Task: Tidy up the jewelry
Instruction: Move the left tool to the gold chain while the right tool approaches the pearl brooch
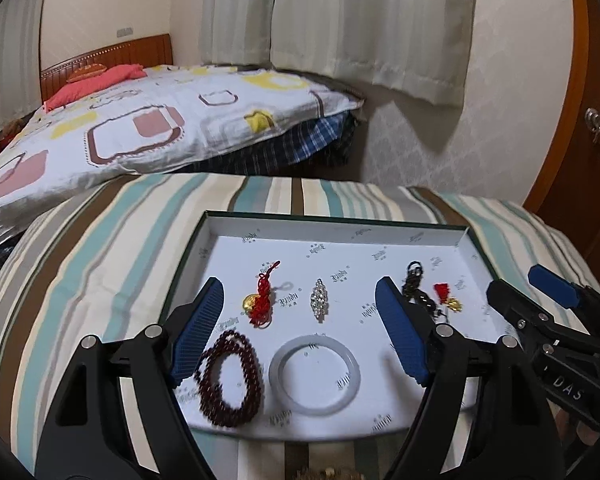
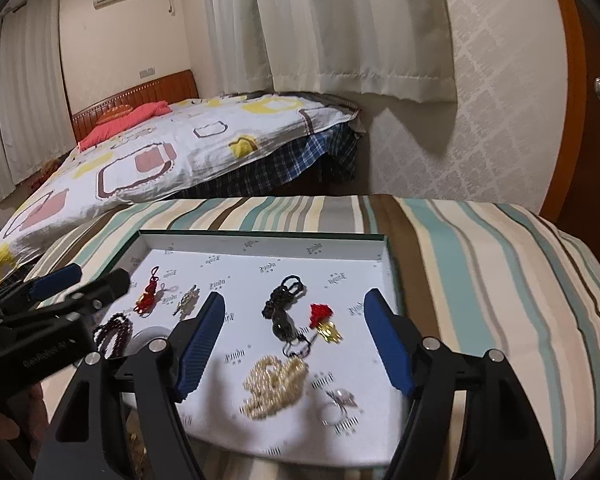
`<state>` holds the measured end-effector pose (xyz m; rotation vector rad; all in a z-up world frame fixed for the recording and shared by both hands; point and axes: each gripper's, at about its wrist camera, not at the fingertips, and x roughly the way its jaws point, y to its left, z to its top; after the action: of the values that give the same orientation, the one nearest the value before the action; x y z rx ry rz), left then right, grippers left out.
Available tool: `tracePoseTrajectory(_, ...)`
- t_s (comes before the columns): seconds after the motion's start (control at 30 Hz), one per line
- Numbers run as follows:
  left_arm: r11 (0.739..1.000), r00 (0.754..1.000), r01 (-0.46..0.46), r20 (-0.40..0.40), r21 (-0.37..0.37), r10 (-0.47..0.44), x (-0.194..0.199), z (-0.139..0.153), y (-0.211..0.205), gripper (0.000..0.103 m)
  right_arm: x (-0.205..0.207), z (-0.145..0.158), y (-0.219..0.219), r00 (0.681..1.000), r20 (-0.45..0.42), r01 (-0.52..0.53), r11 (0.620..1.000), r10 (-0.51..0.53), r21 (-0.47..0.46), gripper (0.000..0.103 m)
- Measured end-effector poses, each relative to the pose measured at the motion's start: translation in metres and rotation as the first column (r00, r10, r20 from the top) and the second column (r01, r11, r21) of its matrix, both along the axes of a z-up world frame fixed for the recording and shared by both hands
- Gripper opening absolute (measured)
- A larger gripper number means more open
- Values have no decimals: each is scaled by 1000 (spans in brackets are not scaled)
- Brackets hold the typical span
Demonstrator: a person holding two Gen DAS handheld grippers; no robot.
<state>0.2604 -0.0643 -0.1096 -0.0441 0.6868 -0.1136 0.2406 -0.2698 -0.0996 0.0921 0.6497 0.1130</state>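
**Left wrist view: both grippers wide, nothing held, jewelry in the tray**

Left wrist view: we see the left gripper (image 1: 300, 330) with its jaws spread wide and nothing between the blue pads (image 1: 198, 330). It hangs over the near-left part of the white tray (image 1: 340, 226), which sits on a striped cover (image 1: 100, 240).

Laid out in the tray, none touching:
- dark red bead string (image 1: 230, 378), near left, just beside the left pad
- pale bangle (image 1: 314, 374), right of the beads, flat
- red knot charm with a gold piece (image 1: 260, 298), further back
- rhinestone piece (image 1: 319, 300), right of the charm
- dark cord piece (image 1: 418, 288) and a small red-and-gold tassel charm (image 1: 446, 298), far right

From the right wrist view, the right gripper (image 2: 296, 346) is also spread wide, empty, over the near-right part of the tray. Between its pads, lying on the tray floor, we see a heap of pearl beads (image 2: 274, 388) and a ring (image 2: 338, 404), blurred, just right of it. The dark cord and tassel charm lie beyond them.

Each gripper shows at the edge of the other's view, side by side, apart. A bed with a patterned quilt (image 1: 140, 120) stands beyond the cover.
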Motion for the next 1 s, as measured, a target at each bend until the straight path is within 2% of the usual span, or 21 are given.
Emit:
tracePoseTrajectory(0.2,999,1000,0,21,-39,1,-34,8,3,76,-34,6,-19,999,8,46,999,-46,13,70)
tracePoseTrajectory(0.47,999,1000,10,-6,-34,-10,-69,-3,4,76,-71,-2,-44,994,-17,109,994,-109,1,70)
tracePoseTrajectory(0.7,1000,1000,7,-30,-21,-8,-96,-15,10,76,-94,-27,-51,989,-76,130,992,-129,1,70)
tracePoseTrajectory(0.83,1000,998,0,-55,-10,0,-106,-25,16,76,-97,-48,-47,985,-123,123,992,-123,-7,70)
tracePoseTrajectory(1.0,1000,996,-14,-86,2,14,-109,-37,20,76,-93,-60,-45,982,-148,119,993,-118,-6,70)
